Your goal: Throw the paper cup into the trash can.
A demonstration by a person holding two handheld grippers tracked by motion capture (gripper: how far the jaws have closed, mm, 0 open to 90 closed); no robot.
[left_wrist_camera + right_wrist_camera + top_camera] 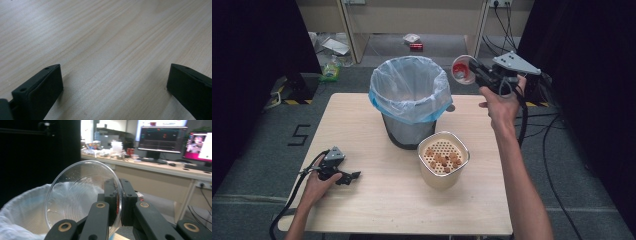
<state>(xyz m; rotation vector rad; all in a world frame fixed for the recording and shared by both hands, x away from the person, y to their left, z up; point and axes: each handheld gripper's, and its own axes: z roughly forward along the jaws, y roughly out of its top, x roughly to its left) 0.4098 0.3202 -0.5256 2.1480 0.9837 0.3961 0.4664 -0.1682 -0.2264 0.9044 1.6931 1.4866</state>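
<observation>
high view: right gripper [476, 72] pinches clear cup [463, 69] by its rim, tipped sideways just right of the bin [410, 98], mouth toward it. left gripper [346, 177] rests on table [377, 200].
left gripper view: jaws wide, nothing between.
right gripper view: jaws clamp the cup wall, bin liner [22, 207] below-left.

Wooden table [362, 210]: pale, grain visible. Grey floor [242, 165] carried a black tape mark [299, 135] left of the table. Red can [416, 47] lay on the floor beyond the far edge; cables [557, 185] ran along the right. Black curtains [252, 50] hung at both sides. Two lit monitors [160, 142] stood on a bench [162, 168].
</observation>
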